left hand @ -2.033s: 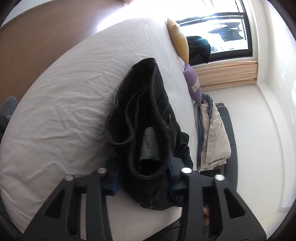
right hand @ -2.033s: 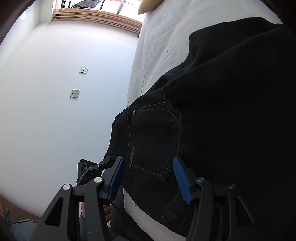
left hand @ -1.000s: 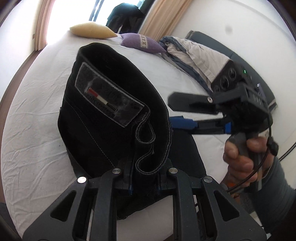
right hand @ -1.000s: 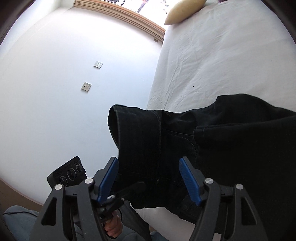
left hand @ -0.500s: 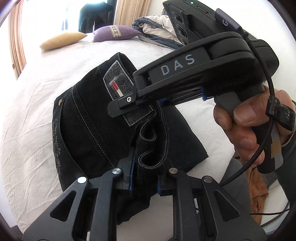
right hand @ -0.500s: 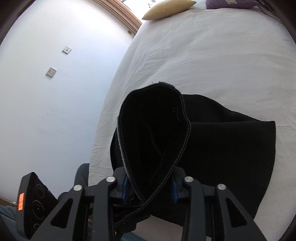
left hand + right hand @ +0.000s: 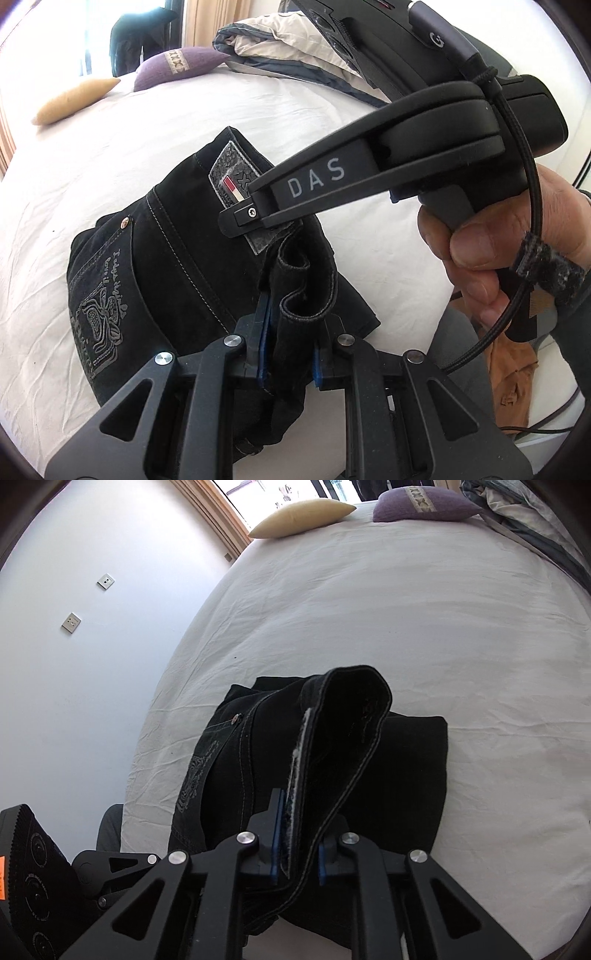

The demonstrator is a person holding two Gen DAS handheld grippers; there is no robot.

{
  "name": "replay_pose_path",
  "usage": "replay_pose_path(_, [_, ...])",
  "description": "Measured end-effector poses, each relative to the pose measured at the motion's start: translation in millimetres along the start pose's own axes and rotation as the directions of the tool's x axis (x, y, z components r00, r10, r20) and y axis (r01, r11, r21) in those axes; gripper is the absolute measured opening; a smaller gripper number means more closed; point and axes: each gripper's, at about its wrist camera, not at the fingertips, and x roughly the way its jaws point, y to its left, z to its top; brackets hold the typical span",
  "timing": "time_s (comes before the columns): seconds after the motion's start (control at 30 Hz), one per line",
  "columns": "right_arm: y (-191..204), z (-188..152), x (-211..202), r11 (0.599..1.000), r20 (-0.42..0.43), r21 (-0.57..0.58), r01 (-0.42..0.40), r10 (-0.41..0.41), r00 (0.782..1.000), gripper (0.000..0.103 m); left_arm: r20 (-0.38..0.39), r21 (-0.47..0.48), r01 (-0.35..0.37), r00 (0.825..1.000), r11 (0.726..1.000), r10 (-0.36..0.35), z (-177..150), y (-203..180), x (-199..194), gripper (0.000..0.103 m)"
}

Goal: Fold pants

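- Between the blue pads of the left gripper (image 7: 289,352), a fold of the black pants (image 7: 177,266) waistband is pinched.
- Right gripper (image 7: 298,853), jaws just closing, clamps the waistband too.
- Pants lie bunched on the white bed (image 7: 424,620), pillows (image 7: 303,517) beyond.

My left gripper (image 7: 288,363): matte black frame with triangular cut-outs, silver round screws, blue pads on the fingers.
My right gripper (image 7: 295,853): same black build — blue pads, silver screws; grey letters "DAS" on its side.
Cable (image 7: 532,206): black, braided, running past the handle.
My right hand (image 7: 517,251): dark strap over one finger.
Sleeve (image 7: 576,332): dark grey.
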Motion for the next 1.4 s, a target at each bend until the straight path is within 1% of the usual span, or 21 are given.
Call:
replay_pose_path(0.1, [-20, -5, 5, 1.000, 0.000, 0.022, 0.009, -0.009, 1.000, 0.015, -0.033, 0.005, 0.008, 0.999, 1.000, -0.008, 5, -6, 21, 0.016])
replay_pose_path(0.23, [-39, -10, 12, 0.999, 0.009, 0.043, 0.009, -0.009, 1.000, 0.015, -0.061, 0.016, 0.008, 0.998, 1.000, -0.007, 4, -12, 43, 0.016])
replay_pose_path(0.37, [-48, -14, 14, 0.998, 0.015, 0.055, -0.005, 0.004, 1.000, 0.015, -0.072, 0.031, 0.001, 0.997, 1.000, 0.001, 4, -16, 57, 0.016])
replay_pose_path(0.53, [-64, -20, 22, 0.997, 0.011, 0.074, -0.010, 0.010, 1.000, 0.015, -0.087, 0.027, -0.003, 0.996, 1.000, 0.006, 5, -18, 77, 0.016])
replay_pose_path(0.6, [-73, -23, 28, 0.995, 0.004, 0.099, -0.026, 0.026, 1.000, 0.015, -0.097, 0.019, -0.005, 0.995, 1.000, 0.007, 2, -19, 88, 0.016])
replay_pose_path(0.7, [-85, -29, 37, 0.991, 0.001, 0.123, -0.058, 0.059, 0.998, 0.015, -0.100, -0.002, 0.020, 0.995, 1.000, -0.020, -4, -12, 96, 0.018])
replay_pose_path(0.73, [-87, -32, 39, 0.990, 0.002, 0.125, -0.068, 0.069, 0.998, 0.015, -0.094, -0.019, 0.037, 0.995, 0.999, -0.038, -8, -6, 94, 0.022])
replay_pose_path(0.83, [-94, -34, 44, 0.983, 0.008, 0.145, -0.116, 0.116, 0.993, 0.015, -0.093, -0.064, 0.103, 0.990, 0.993, -0.109, -12, 5, 88, 0.030])
replay_pose_path(0.93, [-101, -33, 48, 0.973, 0.018, 0.159, -0.167, 0.167, 0.986, 0.015, -0.083, -0.081, 0.165, 0.982, 0.983, -0.172, -17, 14, 71, 0.030])
replay_pose_path(1.03, [-100, -34, 51, 0.968, 0.025, 0.171, -0.186, 0.185, 0.982, 0.015, -0.048, -0.076, 0.189, 0.980, 0.979, -0.192, -26, 26, 47, 0.030])
replay_pose_path(1.13, [-97, -36, 50, 0.965, 0.032, 0.181, -0.190, 0.187, 0.982, 0.016, -0.008, -0.121, 0.185, 0.982, 0.975, -0.188, -30, 51, 26, 0.030])
replay_pose_path(1.23, [-92, -41, 47, 0.966, 0.038, 0.185, -0.182, 0.178, 0.983, 0.016, 0.038, -0.173, 0.169, 0.986, 0.970, -0.165, -29, 81, 8, 0.030])
replay_pose_path(1.33, [-92, -42, 47, 0.959, 0.042, 0.209, -0.190, 0.185, 0.982, 0.016, 0.053, -0.215, 0.139, 0.990, 0.967, -0.130, -22, 114, -1, 0.030])
replay_pose_path(1.4, [-94, -41, 49, 0.954, 0.046, 0.219, -0.202, 0.197, 0.979, 0.018, 0.049, -0.228, 0.126, 0.992, 0.966, -0.118, -21, 129, -1, 0.030])
